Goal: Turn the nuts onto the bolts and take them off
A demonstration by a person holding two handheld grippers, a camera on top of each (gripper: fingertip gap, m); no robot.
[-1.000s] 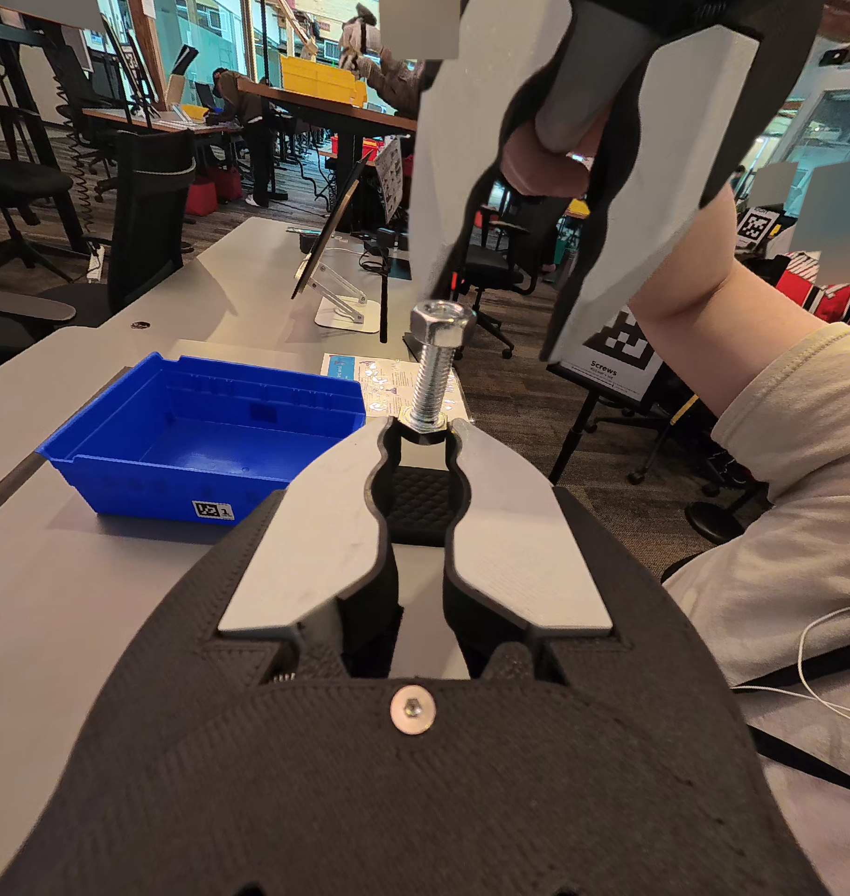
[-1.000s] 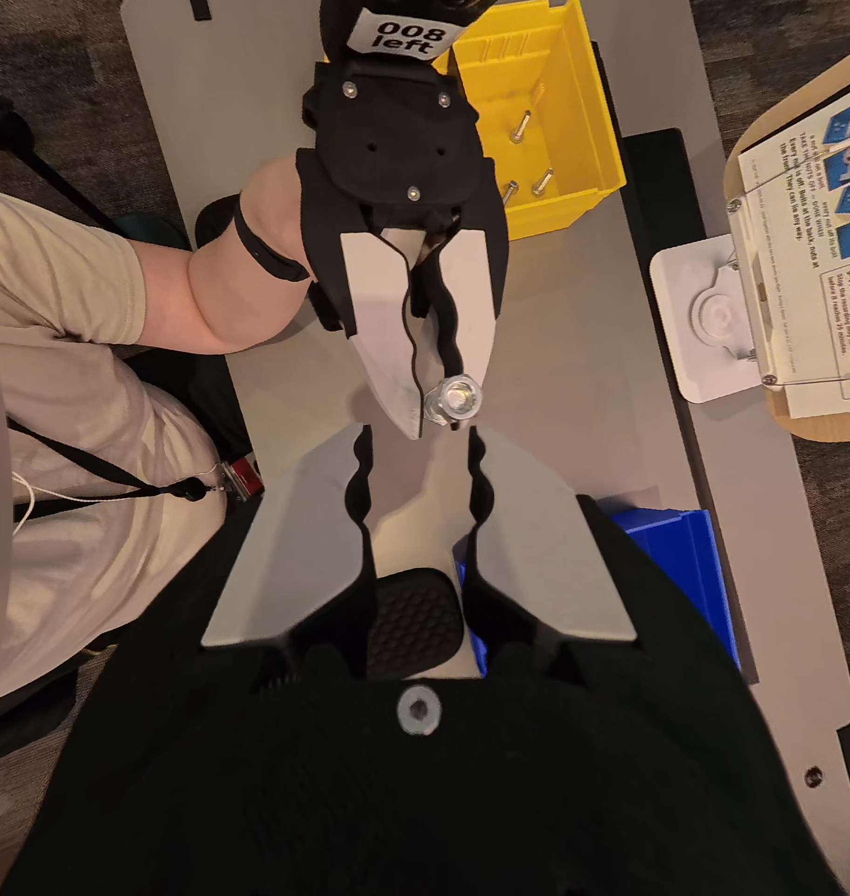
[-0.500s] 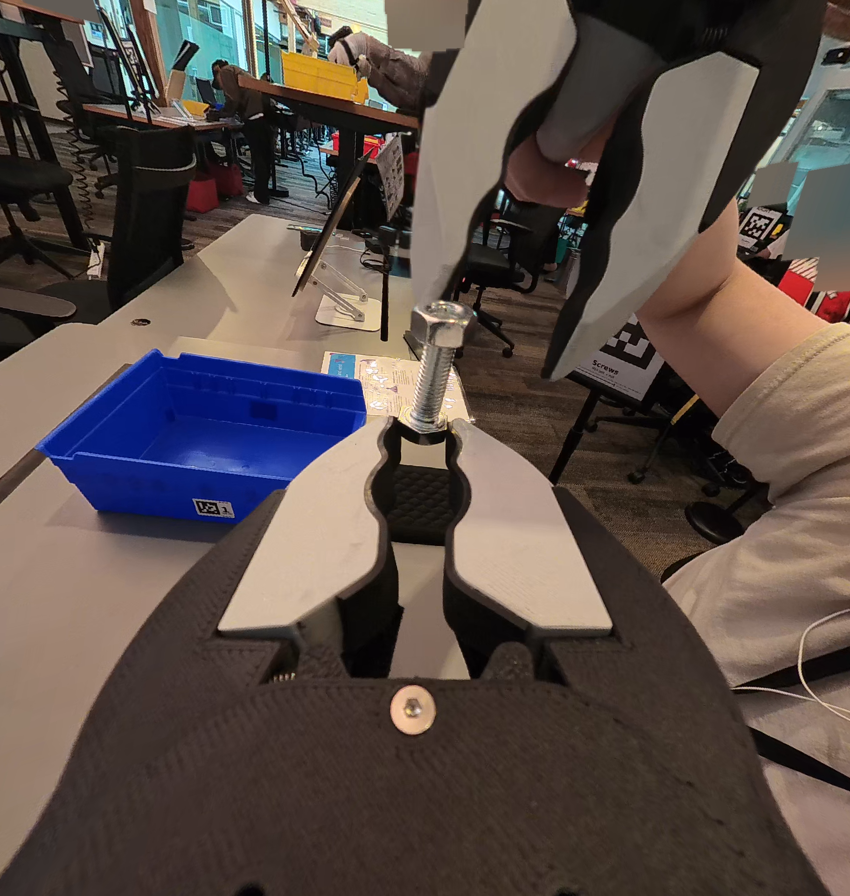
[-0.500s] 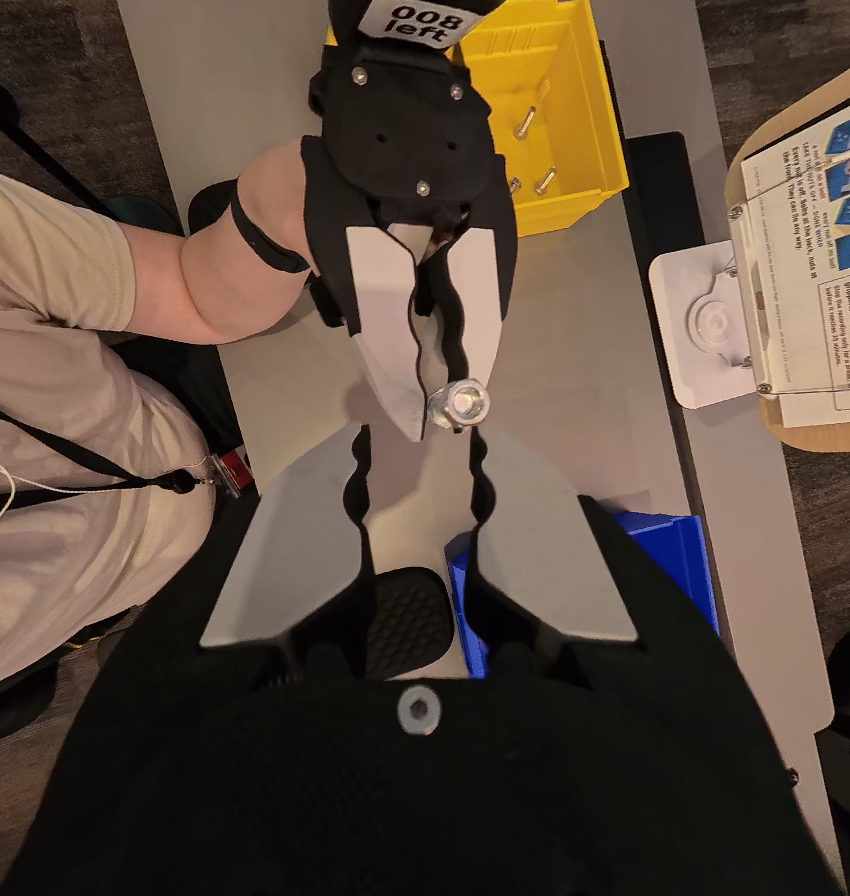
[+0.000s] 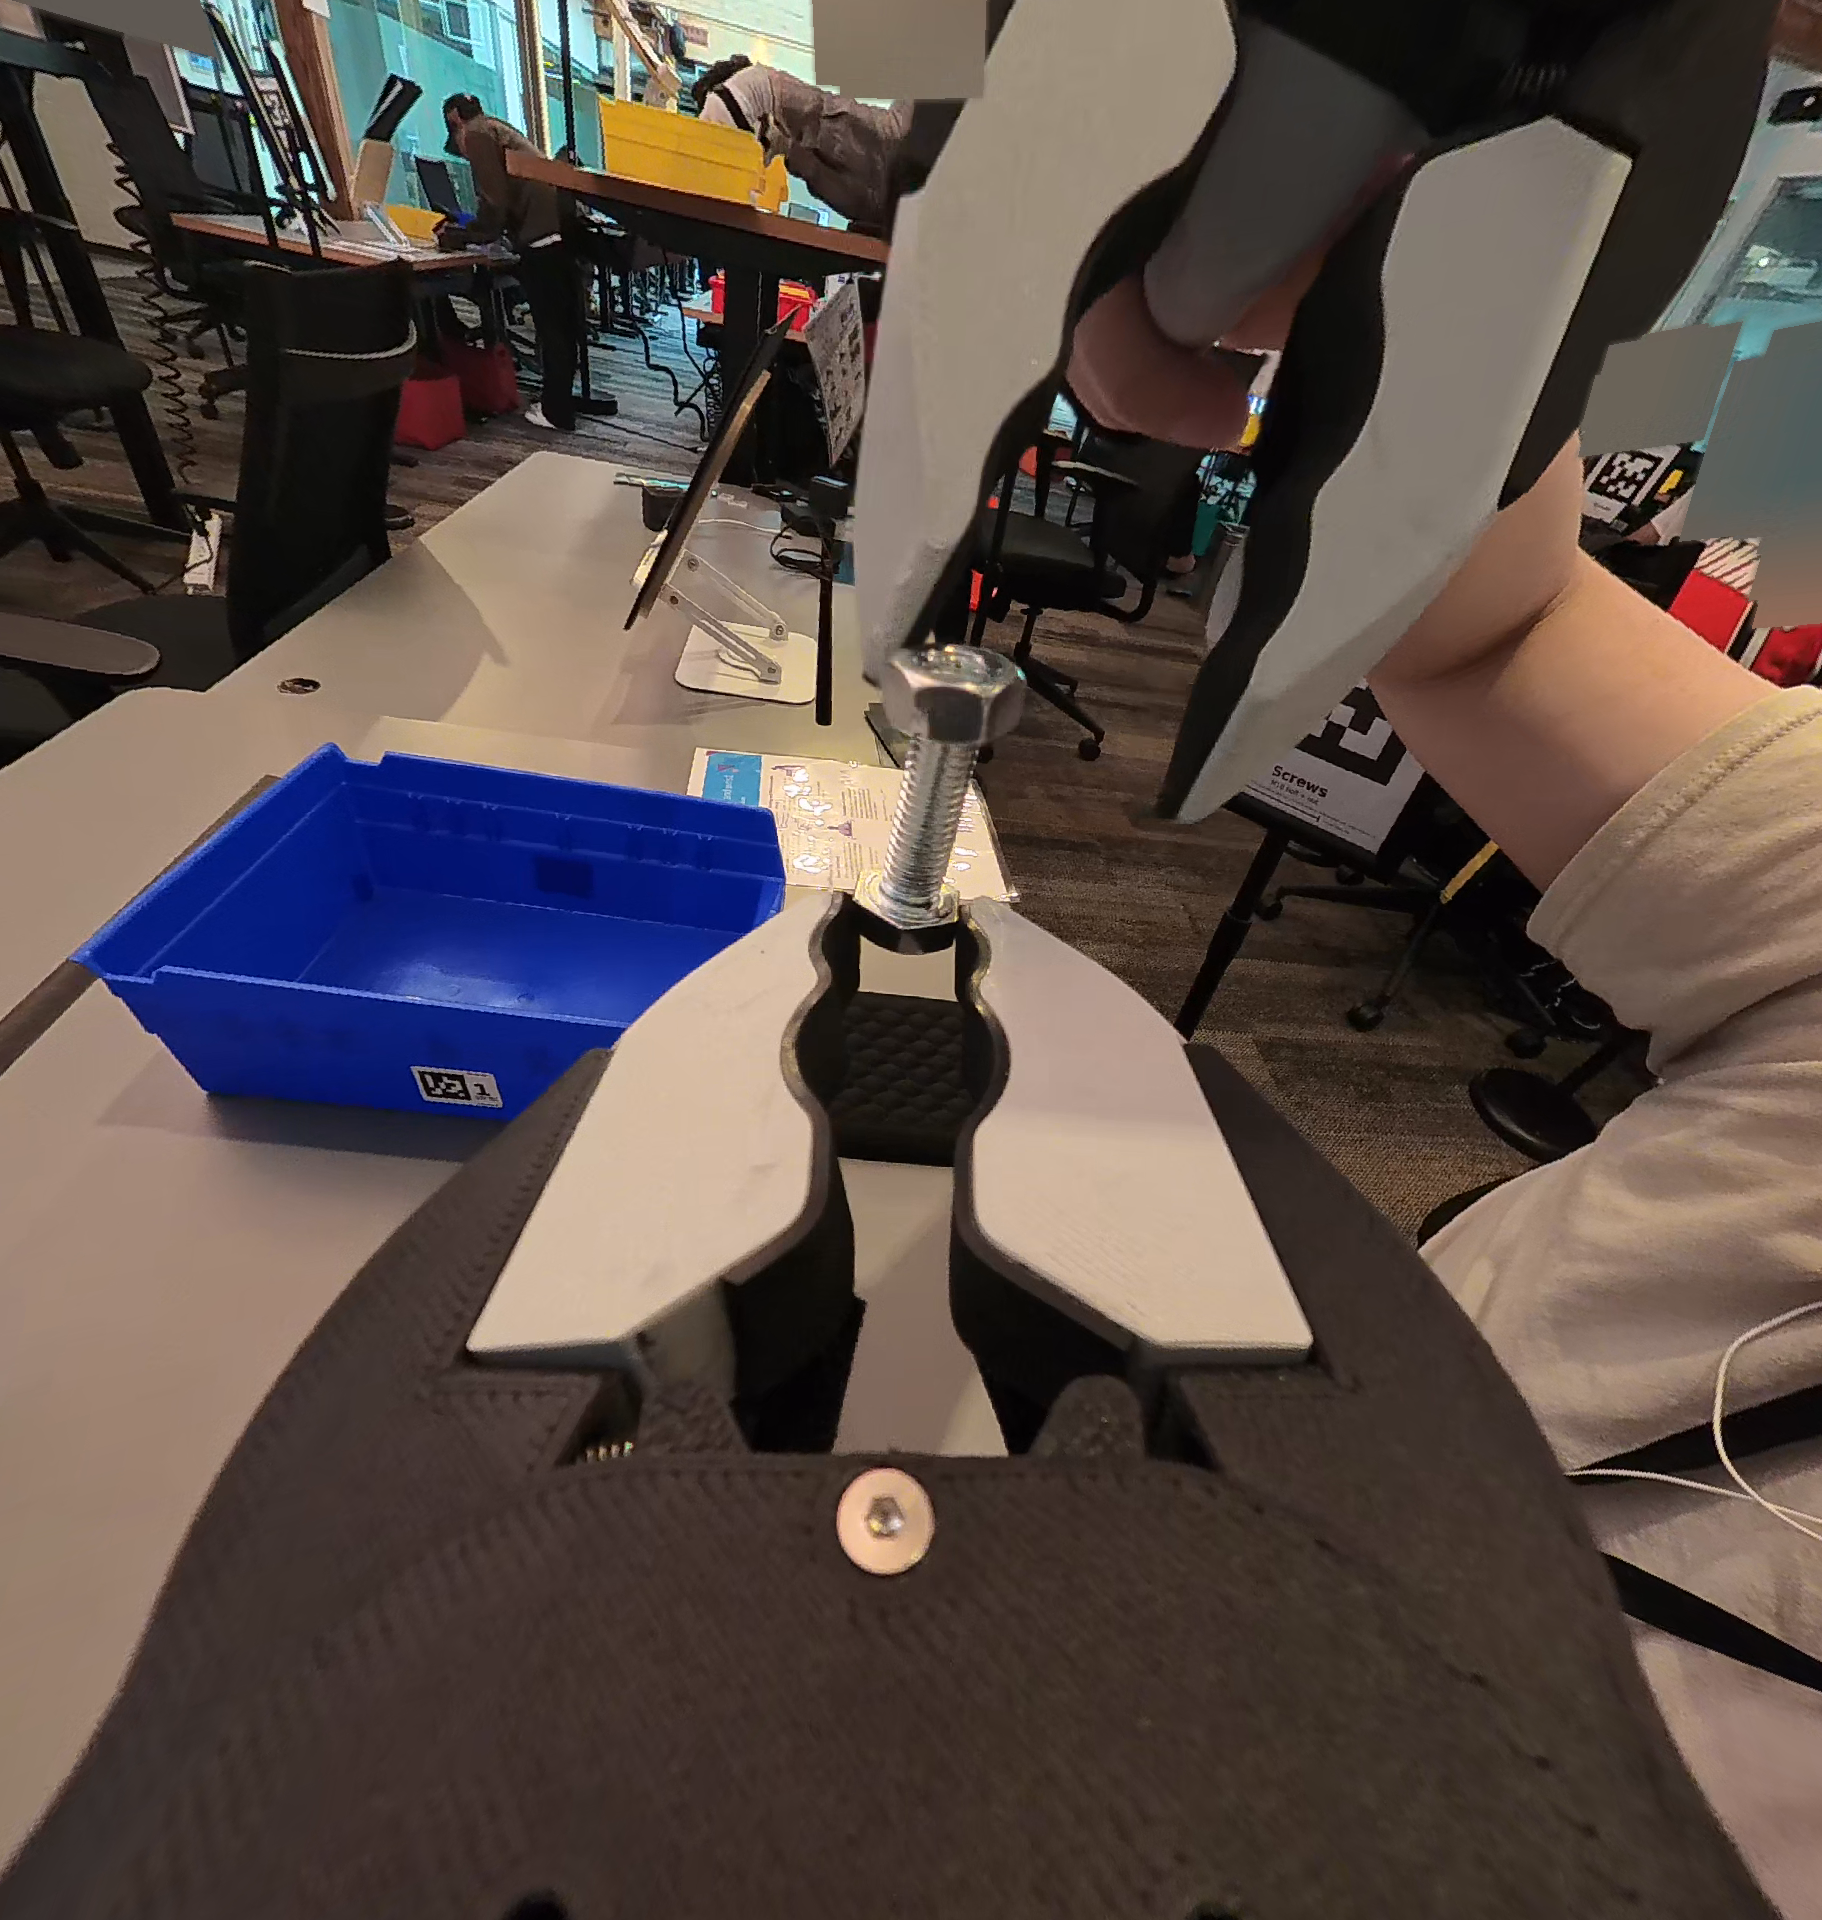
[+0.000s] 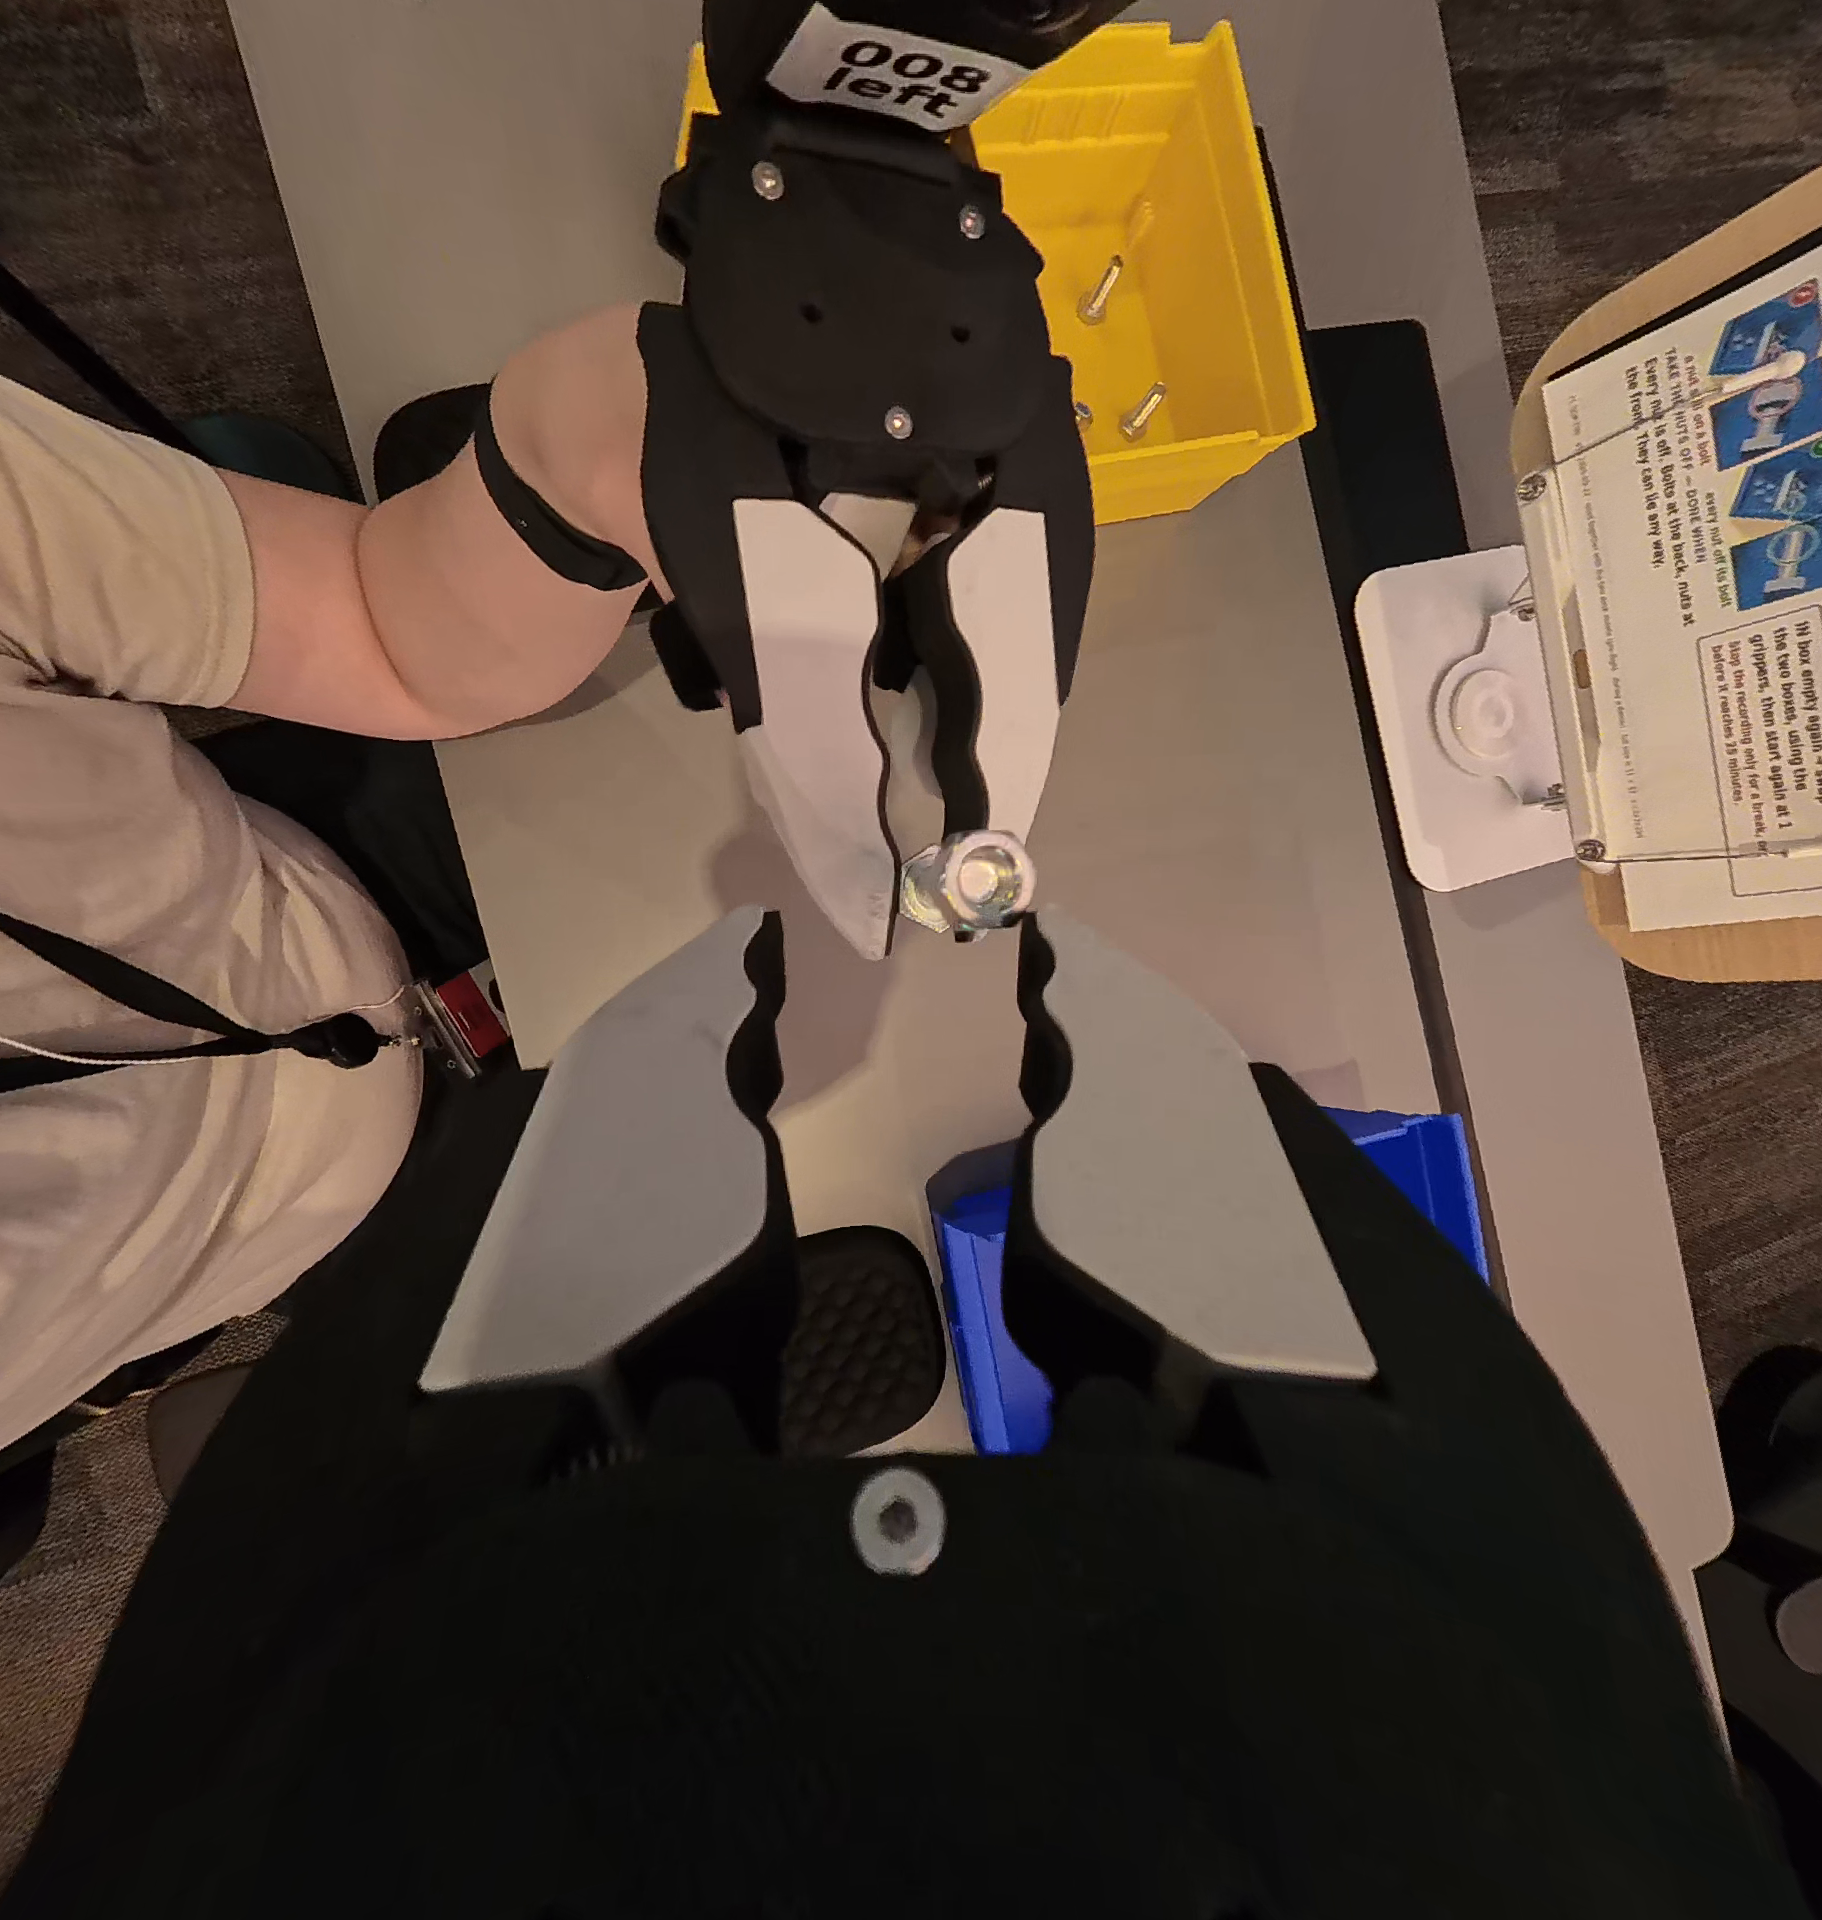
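Lowered slightly since the earlier frame, your right gripper (image 5: pixel 1032 727), jaws apart, hangs directly above the bolt (image 5: pixel 933 795). Your left gripper (image 5: pixel 907 925) is clamped on the nut (image 5: pixel 907 916), bolt axis upright, head topmost between the right fingertips.

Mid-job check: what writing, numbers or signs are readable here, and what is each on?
I don't quote writing; these things bear it:
White label on the left tongs: large, legible.
Instruction sheet on its stand: text, pictures.
Sticker on the blue bin: square code, digit.
Floor sign: square code, caption.
Table sheet: too small.
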